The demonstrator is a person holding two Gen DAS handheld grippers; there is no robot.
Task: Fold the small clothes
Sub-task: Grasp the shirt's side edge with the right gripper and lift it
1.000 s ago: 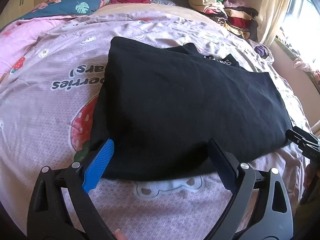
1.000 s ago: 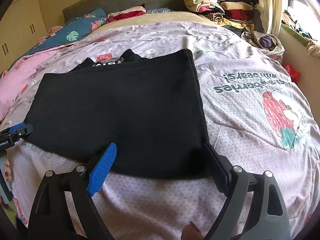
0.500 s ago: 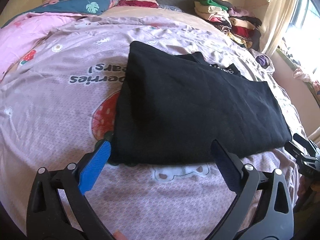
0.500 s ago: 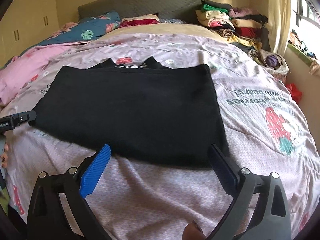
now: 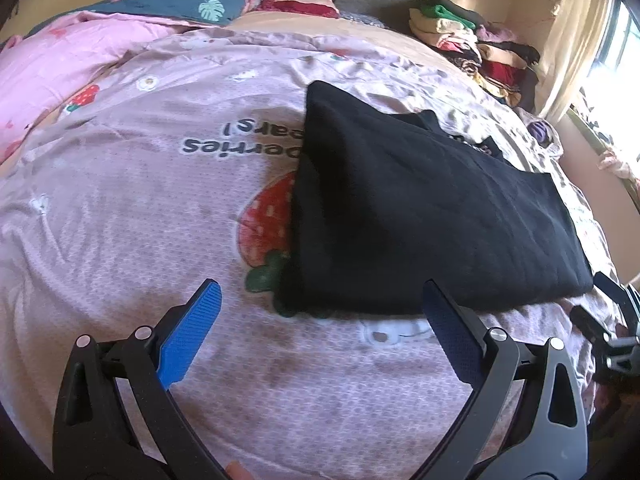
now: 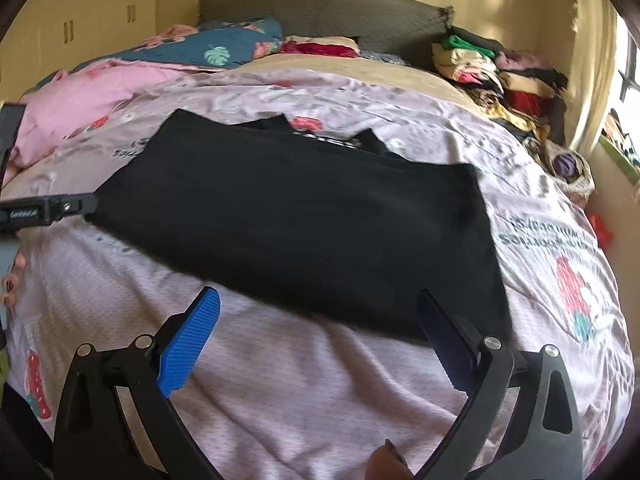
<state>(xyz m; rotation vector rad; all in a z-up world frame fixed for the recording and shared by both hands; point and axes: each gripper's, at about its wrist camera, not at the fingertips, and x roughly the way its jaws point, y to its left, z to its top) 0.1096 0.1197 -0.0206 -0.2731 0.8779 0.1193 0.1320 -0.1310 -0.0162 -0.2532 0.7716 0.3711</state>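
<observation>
Garment (image 5: 420, 216) edges lie clear of both jaws.

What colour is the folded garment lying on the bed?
Black: the folded garment shows best in the right wrist view.

Both tongs off the black garment (image 5: 420, 216) now. A second ago the left tongs (image 5: 320, 308) straddled its near-left hem with pads on the cloth; they've backed off and slid left, blue pad over bare quilt (image 5: 120, 208), jaws just opened to full, nothing between. Right tongs (image 6: 318, 316) did the same at the near-right hem: pulled back, rolled a bit, jaws just opened wide, empty. More quilt shows in front of the garment in both views.
</observation>
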